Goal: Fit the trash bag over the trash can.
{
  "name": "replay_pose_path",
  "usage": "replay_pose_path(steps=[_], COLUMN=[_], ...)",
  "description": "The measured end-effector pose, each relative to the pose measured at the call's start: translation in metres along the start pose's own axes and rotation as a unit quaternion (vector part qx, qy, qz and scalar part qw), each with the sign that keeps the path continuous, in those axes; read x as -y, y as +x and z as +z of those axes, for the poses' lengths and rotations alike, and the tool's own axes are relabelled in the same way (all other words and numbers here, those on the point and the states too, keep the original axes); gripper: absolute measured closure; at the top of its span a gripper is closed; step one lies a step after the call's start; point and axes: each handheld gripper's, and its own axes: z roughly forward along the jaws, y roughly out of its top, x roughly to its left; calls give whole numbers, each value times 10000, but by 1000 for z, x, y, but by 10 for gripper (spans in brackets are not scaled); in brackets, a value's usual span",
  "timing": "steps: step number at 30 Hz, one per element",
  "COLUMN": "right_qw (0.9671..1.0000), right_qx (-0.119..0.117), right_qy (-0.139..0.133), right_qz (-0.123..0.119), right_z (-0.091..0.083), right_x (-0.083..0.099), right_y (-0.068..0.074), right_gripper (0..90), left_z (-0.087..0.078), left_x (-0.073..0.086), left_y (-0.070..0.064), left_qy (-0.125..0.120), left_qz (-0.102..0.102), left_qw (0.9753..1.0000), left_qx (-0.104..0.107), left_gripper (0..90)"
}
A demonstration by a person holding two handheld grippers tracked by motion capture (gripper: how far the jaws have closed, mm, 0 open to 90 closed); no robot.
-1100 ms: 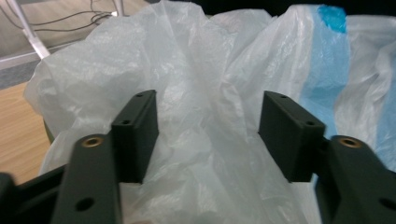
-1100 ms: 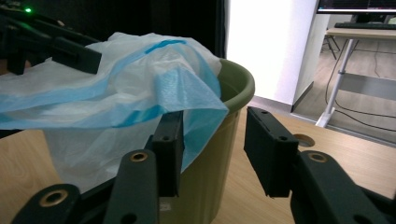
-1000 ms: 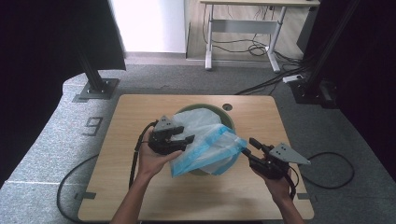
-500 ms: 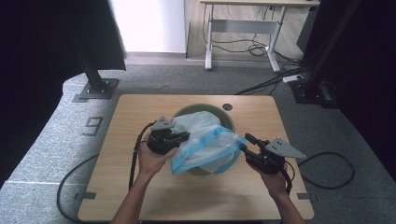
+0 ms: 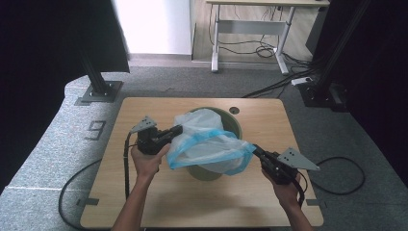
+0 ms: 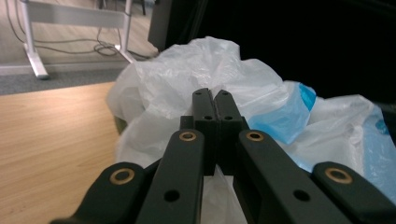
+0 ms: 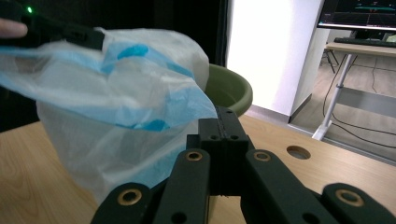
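A thin white and blue plastic bag (image 5: 207, 142) hangs stretched between my two grippers, over a round olive-green bin (image 5: 233, 122) at the middle of the wooden table (image 5: 144, 202). My left gripper (image 5: 177, 130) is shut on the bag's left edge, and the bag (image 6: 224, 74) billows past its closed jaws. At the bag's right corner my right gripper (image 5: 254, 149) is shut on the blue rim. The bag (image 7: 116, 102) spreads to the left in the right gripper view, with the bin's green rim (image 7: 233, 88) behind it. The far gripper (image 7: 56, 30) shows at the upper left there.
The table has a round cable hole (image 5: 234, 110) near its far edge. Black cables (image 5: 337, 178) trail off the table to the floor on both sides. A white-legged desk (image 5: 250, 33) stands on the floor beyond, and dark stands (image 5: 98, 89) flank the table.
Both grippers have carried the bag up and away from me, over the bin. The bag has opened wider between them and now drapes across the bin's mouth.
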Motion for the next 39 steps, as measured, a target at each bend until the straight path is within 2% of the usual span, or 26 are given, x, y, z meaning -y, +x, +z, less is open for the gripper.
replay_pose_path(steps=[2,6,11,15,18,22,27,32,33,35,39], right_qw=[9999,9999,9997,9993,9988,9980,9969,9950,9950,9960,9975], right_qx=[36,34,-172,-285,-421,-516,-651,-828,-819,-700,-423], right_qy=[11,-37,53,168,248,358,442,558,573,543,388], right_qz=[-121,-136,-185,-191,-73,-23,-44,-100,-82,82,416], right_z=[-5,-18,-27,-25,-20,-14,-11,-8,-9,-13,-26], right_x=[4,13,31,42,47,54,59,60,59,55,51], right_y=[1,6,14,16,14,15,20,22,21,14,-6], right_gripper=[888,888,888,888,889,889,889,888,885,784,737], left_z=[-4,-13,-25,-28,-26,-25,-26,-21,-20,-19,-20], left_x=[1,4,16,25,29,31,37,42,42,42,41], left_y=[1,2,6,16,21,23,26,29,30,30,30], left_qy=[-91,-188,-280,-330,-299,-264,-151,-77,-83,-89,-77], left_qz=[-9,-15,-90,-315,-380,-373,-362,-418,-423,-421,-391], left_qw=[10000,9998,9995,9989,9987,9988,9991,9989,9989,9989,9990], left_qx=[-32,-66,-106,-106,-128,-169,-188,-175,-178,-174,-177], left_gripper=[898,898,898,898,898,898,898,898,898,898,898])
